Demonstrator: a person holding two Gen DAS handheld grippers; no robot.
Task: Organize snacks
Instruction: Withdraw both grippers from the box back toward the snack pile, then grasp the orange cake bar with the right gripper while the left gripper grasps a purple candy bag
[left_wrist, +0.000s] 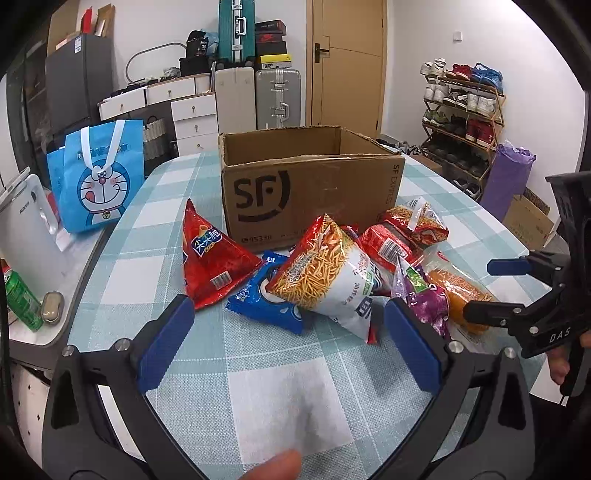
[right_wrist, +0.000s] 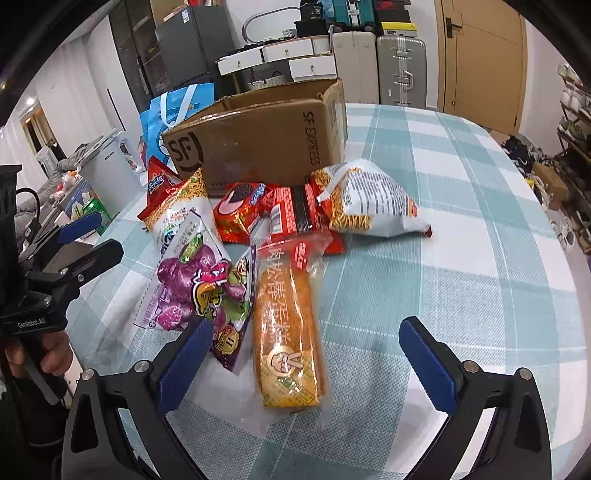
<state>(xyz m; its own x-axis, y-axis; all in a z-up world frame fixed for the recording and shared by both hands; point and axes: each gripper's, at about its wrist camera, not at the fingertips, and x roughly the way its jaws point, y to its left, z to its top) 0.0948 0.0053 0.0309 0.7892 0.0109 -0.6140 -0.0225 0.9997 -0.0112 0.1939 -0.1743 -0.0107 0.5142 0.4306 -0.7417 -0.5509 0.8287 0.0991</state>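
Note:
A heap of snack packs lies on the checked tablecloth (left_wrist: 280, 406) in front of an open cardboard SF box (left_wrist: 314, 184) (right_wrist: 258, 140). The heap holds a red triangular bag (left_wrist: 212, 254), a blue cookie pack (left_wrist: 266, 299), a noodle-snack bag (left_wrist: 325, 280), a purple pack (right_wrist: 192, 284) and a long orange bread pack (right_wrist: 288, 332). My left gripper (left_wrist: 290, 343) is open just short of the heap, its fingers either side of the noodle bag's near end. My right gripper (right_wrist: 306, 365) is open with the bread pack's near end lying between its fingers, not gripped.
A second noodle bag (right_wrist: 369, 203) and red packs (right_wrist: 295, 210) lie by the box's right corner. Off the table's left edge stand a blue cartoon bag (left_wrist: 96, 177), a white appliance (left_wrist: 26, 229) and a green can (left_wrist: 22, 299). A shoe rack (left_wrist: 465, 122) stands far right.

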